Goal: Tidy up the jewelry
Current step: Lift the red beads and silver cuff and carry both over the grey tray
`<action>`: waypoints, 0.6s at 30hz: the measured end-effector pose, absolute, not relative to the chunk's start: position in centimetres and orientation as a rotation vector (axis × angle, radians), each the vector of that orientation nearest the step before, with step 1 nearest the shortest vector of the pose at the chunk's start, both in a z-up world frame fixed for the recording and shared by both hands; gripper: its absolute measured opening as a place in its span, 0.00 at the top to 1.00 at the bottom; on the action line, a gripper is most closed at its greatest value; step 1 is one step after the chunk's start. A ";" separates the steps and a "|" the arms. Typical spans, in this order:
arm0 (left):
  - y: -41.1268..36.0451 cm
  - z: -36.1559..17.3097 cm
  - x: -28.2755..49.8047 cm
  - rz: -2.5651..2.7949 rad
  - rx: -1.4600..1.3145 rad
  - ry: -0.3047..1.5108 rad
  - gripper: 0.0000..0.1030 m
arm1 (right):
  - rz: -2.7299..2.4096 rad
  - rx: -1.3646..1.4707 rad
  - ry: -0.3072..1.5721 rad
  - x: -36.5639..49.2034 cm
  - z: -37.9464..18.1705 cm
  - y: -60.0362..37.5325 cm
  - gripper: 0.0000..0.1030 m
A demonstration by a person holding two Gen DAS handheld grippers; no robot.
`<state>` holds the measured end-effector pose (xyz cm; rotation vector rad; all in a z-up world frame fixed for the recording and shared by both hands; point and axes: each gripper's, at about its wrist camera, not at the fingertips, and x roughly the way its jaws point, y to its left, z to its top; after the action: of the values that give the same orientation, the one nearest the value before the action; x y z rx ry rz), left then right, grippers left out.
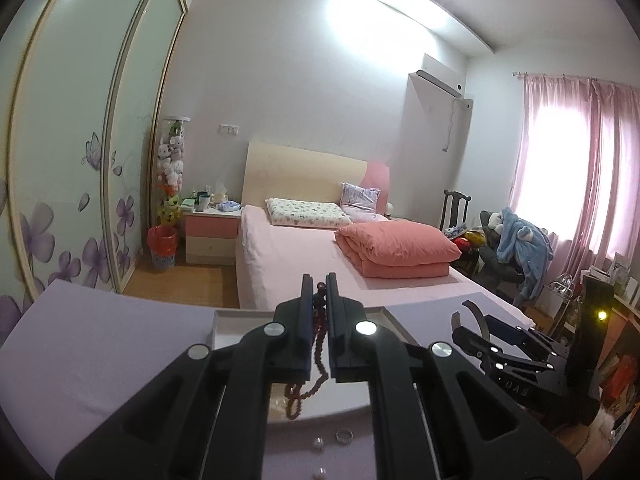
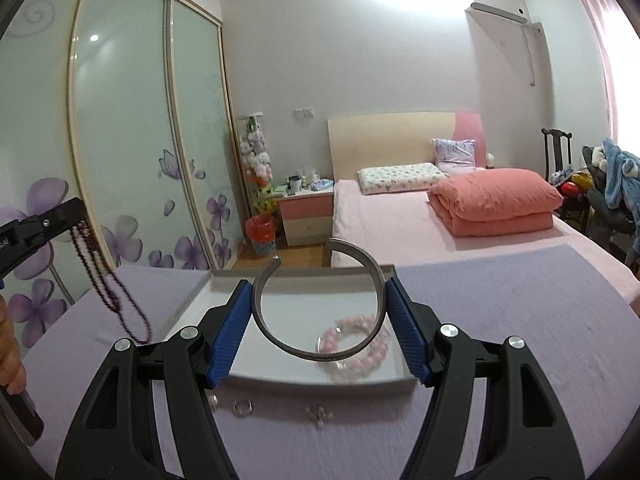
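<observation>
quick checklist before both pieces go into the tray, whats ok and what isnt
1. Left gripper shut on the dark bead necklace: ok.
2. Right gripper clamps the open metal bangle between its blue pads: ok.
3. Necklace hangs free above the purple cloth: ok.
4. White tray has bare floor beside the pink bead bracelet: ok.
5. Rings on the cloth in front of the tray clear of both grippers: ok.
6. Necklace free of knots: cannot tell.

A lilac cloth (image 2: 520,320) is covering the counter. A white tray (image 2: 304,378) is sitting on it, holding a pink bead bracelet (image 2: 360,344). Near the tray's front edge, a ring (image 2: 243,407) and small earrings (image 2: 319,415) are lying on the cloth.
</observation>
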<state>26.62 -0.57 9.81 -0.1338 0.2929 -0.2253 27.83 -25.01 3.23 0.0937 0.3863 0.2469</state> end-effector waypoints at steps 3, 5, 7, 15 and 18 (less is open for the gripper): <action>-1.0 9.6 28.3 -0.223 -0.132 0.302 0.93 | 0.255 0.091 0.385 29.1 3.0 -24.6 0.34; -1.1 9.1 29.7 -0.218 -0.135 0.315 0.93 | 0.254 0.088 0.389 30.2 2.7 -24.4 0.34; -1.2 8.5 30.7 -0.214 -0.136 0.329 0.93 | 0.252 0.089 0.396 31.0 2.3 -24.2 0.34; -0.9 6.2 34.5 -0.191 -0.135 0.366 0.93 | 0.231 0.105 0.443 33.9 0.0 -23.8 0.34; -0.8 5.2 35.7 -0.189 -0.142 0.386 0.93 | 0.223 0.106 0.472 34.9 -0.9 -23.9 0.34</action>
<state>35.71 -0.82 5.17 -0.1416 0.3858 -0.1885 34.88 -23.86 -0.95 0.1060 0.4716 0.2228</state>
